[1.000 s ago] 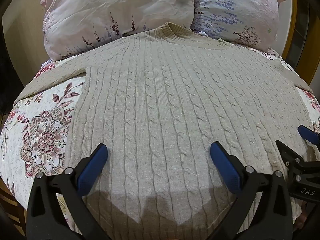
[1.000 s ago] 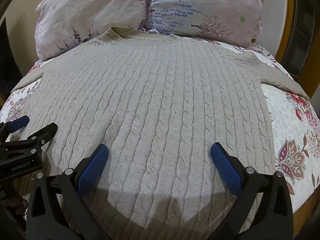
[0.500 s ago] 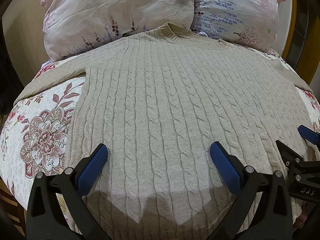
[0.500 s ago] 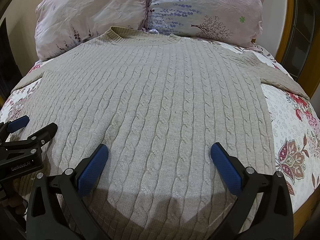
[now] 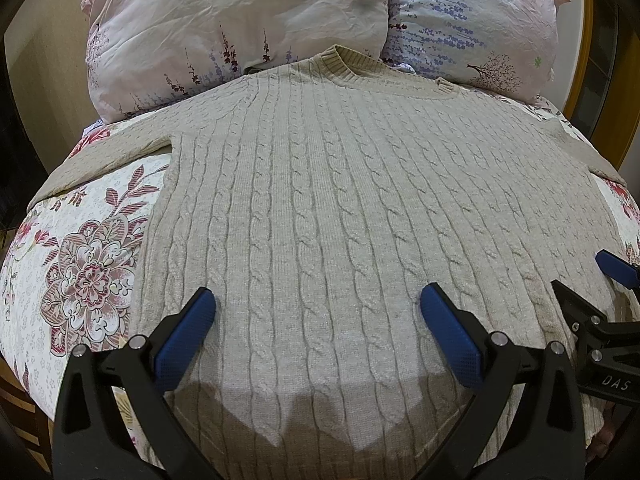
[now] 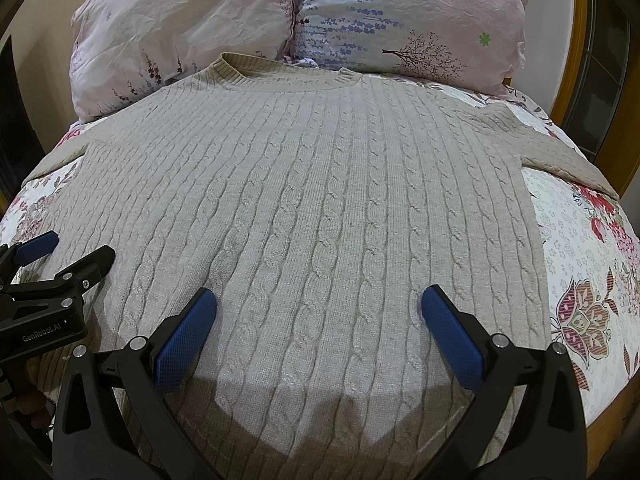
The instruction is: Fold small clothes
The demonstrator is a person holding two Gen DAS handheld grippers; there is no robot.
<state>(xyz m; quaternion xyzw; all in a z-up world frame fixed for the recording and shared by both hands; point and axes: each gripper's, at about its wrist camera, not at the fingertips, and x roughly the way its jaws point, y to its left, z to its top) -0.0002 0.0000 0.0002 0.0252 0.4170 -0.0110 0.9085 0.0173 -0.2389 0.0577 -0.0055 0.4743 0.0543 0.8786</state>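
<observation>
A beige cable-knit sweater (image 5: 340,208) lies flat and spread out on the bed, collar toward the pillows, both sleeves stretched out sideways; it also fills the right wrist view (image 6: 312,208). My left gripper (image 5: 316,316) is open and empty, hovering over the sweater's lower left part near the hem. My right gripper (image 6: 318,316) is open and empty over the lower right part. Each gripper shows at the edge of the other's view: the right one (image 5: 592,280) and the left one (image 6: 60,256).
The sweater lies on a white floral bedsheet (image 5: 80,264), which also shows in the right wrist view (image 6: 580,280). Two pale flowered pillows (image 5: 240,28) (image 6: 400,16) stand behind the collar. A wooden frame (image 6: 576,40) is at the far right.
</observation>
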